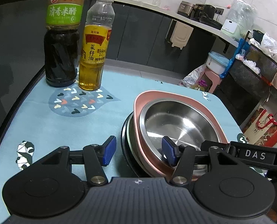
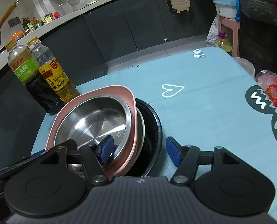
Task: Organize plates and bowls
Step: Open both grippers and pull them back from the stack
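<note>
Two grippers straddle a stack of bowls on a blue tabletop (image 2: 203,97)

The left gripper (image 1: 139,152) and right gripper (image 2: 139,151) both tilt downward, released, each with one pad inside the steel bowl (image 1: 177,123), which nests in a pink bowl (image 1: 138,100) over a black bowl (image 2: 153,123). A vinegar bottle (image 1: 62,56) and oil bottle (image 1: 93,56) stand well behind.

Each hand-held gripper (image 1: 139,150) (image 2: 139,152) is black, with ribbed blue pads (image 1: 109,150), silver screws and a ribbed grey body.
</note>
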